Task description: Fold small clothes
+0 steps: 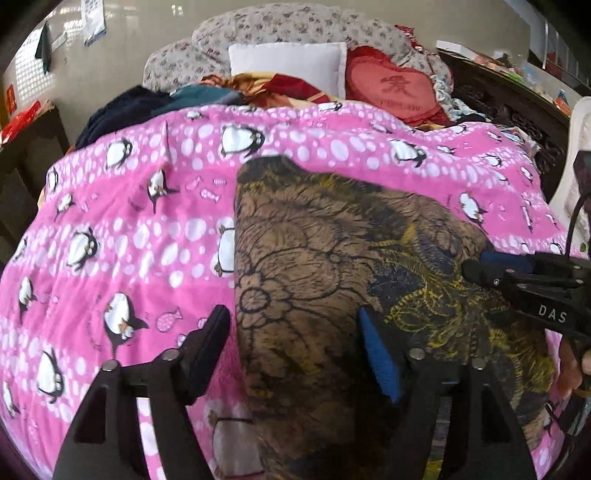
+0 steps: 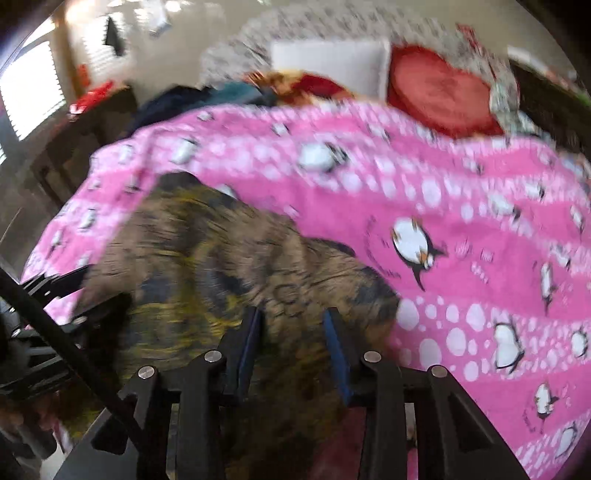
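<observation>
left of the left gripper (image 1: 295,343) the pink penguin blanket (image 1: 122,229) lies flat and bare. ahead, past the brown patterned garment (image 1: 332,266), heaped clothes (image 1: 155,103) and pillows (image 1: 288,62) block the way. to its right the right gripper (image 1: 491,271) reaches in over the garment; beyond it, a dark carved cabinet (image 1: 517,110).

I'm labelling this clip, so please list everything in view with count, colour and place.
Garment: one, brown with black and yellow print, spread on the blanket, near edge.
Blanket: one, pink with penguins, covering the bed.
White pillow: one, at the headboard.
Heart cushion: one, red, right of the pillow.
Clothes pile: dark blue, teal, red-gold, behind the blanket.
Headboard: one, floral grey.
Left gripper: black, blue pad, open over the garment's left edge.
Right gripper: black, blue pads, open above the garment.
</observation>
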Available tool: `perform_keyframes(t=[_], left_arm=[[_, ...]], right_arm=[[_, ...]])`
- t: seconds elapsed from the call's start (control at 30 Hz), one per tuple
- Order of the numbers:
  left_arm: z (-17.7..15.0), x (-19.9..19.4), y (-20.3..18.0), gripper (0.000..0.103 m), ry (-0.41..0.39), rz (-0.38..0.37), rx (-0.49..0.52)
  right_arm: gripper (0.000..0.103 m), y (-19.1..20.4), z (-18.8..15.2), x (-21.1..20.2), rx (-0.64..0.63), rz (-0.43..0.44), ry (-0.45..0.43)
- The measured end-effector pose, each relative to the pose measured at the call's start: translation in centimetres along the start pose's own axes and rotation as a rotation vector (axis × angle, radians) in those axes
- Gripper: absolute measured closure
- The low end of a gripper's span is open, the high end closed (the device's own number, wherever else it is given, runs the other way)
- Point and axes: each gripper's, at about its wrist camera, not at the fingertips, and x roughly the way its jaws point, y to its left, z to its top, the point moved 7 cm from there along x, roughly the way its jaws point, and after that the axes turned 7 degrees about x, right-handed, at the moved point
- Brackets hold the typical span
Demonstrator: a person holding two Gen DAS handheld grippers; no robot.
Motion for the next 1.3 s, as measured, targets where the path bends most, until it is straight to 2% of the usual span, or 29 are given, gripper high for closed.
perform_keyframes(t=[0.13, 0.3, 0.43, 0.53, 0.57, 0.7, 0.83, 1.07, 1.17, 1.3], left_arm=[[-0.1, 0.2, 0.3, 0.027, 0.003, -0.006, -0.016], [-0.5, -0.4, 0.3, 0.027, 0.004, 0.002, -0.017], [-0.9, -1.2, 0.2, 0.027, -0.002, 0.015, -0.004], [-1.3, -1.3, 0.2, 0.027, -0.005, 0.021, -0.005], [-1.3, -1.3, 0.2, 0.027, -0.005, 0.019, -0.01], [-1.7, -1.6, 0.2, 0.027, -0.001, 0.02, -0.022], [-2.0, -2.3, 0.2, 0.027, 0.001, 0.021, -0.005], [-2.3, -2.3, 0.6, 0.027, 0.007, 0.008, -0.023], [-2.3, -2.2, 0.5, 0.026, 0.007, 0.004, -0.025], [-2.3, -2.2, 0.5, 0.026, 0.01, 0.004, -0.031]], right_arm=[[0.064, -0.4, 0.1, -0.6, 0.018, 0.019, -0.005], [0.062, 1.2, -1.3, -4.7, -0.023, 0.054, -0.029], [0.061, 3.3, -4.1, -7.8, -0.115, 0.087, -0.027], [0.052, 4.3, -6.8, -8.0, -0.146, 0.114, 0.012], [0.047, 4.4, -7.7, -7.5, -0.158, 0.106, 0.029], [0.043, 3.7, -10.3, -5.0, -0.214, -0.022, 0.077], [0.043, 2.5, -10.5, -6.6, -0.176, 0.013, 0.079], [0.043, -2.7, -9.8, -13.5, -0.119, -0.047, 0.035], [0.042, -5.7, -8.7, -17.8, -0.082, -0.103, -0.016], [0.033, -7.5, -7.0, -22.5, -0.062, -0.154, -0.094]])
